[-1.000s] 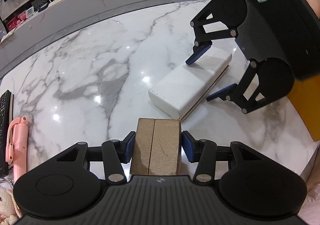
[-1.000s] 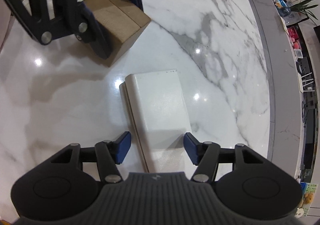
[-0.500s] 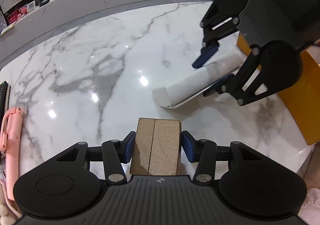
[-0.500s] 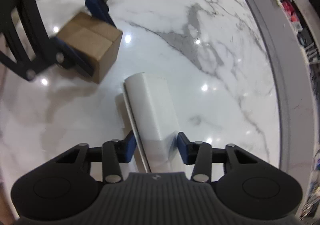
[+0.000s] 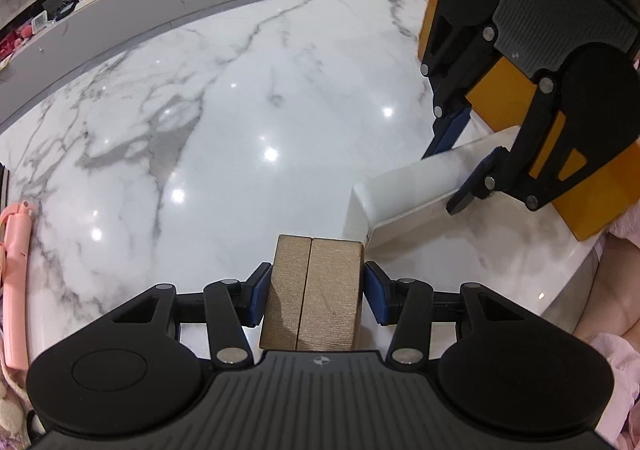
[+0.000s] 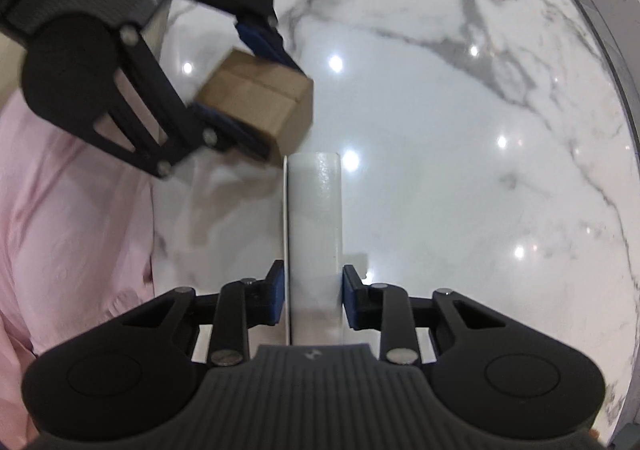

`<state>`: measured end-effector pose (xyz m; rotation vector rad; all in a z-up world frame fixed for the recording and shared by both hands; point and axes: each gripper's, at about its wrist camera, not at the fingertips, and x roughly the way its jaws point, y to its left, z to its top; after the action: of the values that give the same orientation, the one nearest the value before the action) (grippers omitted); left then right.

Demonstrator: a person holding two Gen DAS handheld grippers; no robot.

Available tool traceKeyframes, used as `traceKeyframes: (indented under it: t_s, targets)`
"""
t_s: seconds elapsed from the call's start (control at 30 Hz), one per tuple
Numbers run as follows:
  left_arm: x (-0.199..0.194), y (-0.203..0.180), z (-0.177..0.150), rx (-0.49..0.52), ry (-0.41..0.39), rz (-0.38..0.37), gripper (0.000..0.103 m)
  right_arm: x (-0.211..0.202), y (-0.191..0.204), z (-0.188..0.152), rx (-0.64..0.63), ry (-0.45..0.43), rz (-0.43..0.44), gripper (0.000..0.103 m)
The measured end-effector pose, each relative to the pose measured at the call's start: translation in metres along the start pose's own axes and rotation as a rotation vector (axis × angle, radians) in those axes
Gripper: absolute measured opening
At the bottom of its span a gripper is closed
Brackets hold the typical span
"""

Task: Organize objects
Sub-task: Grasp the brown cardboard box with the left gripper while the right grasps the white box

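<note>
The brown cardboard box (image 5: 314, 294) was pinched between the blue pads of the left gripper (image 5: 314, 292), the jaws closed to the box's width and pressed flat against its two sides. The white box (image 6: 315, 242) was clamped on edge by the right gripper (image 6: 314, 298), whose jaws were drawn in narrowly onto its broad faces (a thin white flap ran along its left side). Both boxes were held above the marble table (image 5: 224, 121), the brown one's corner just beside the white one's far end. An orange box (image 5: 500, 97) stood behind the right gripper, and a pink stick (image 5: 16, 286) lay at the table's left edge.
</note>
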<state>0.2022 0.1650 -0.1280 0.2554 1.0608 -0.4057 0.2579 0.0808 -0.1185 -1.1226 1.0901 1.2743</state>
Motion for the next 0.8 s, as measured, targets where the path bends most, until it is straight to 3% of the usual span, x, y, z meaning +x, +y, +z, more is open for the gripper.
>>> traceKeyframes:
  t_s: [0.23,0.33,0.7,0.8]
  targets:
    - [0.004,-0.003,-0.003,-0.015,0.015,-0.006,0.052,0.008,0.002,-0.004,-0.008,0.034,-0.008,0.031]
    - [0.004,-0.004,-0.002,-0.003,0.021,-0.003,0.052,0.006,-0.001,-0.003,-0.020,0.032,-0.030,0.038]
    - [0.016,-0.003,0.027,0.007,-0.011,-0.003,0.052,0.022,-0.031,0.005,-0.036,0.089,-0.080,0.041]
    - [0.019,-0.002,0.029,0.011,-0.008,-0.004,0.052,0.021,-0.042,0.004,0.012,0.060,-0.043,0.041]
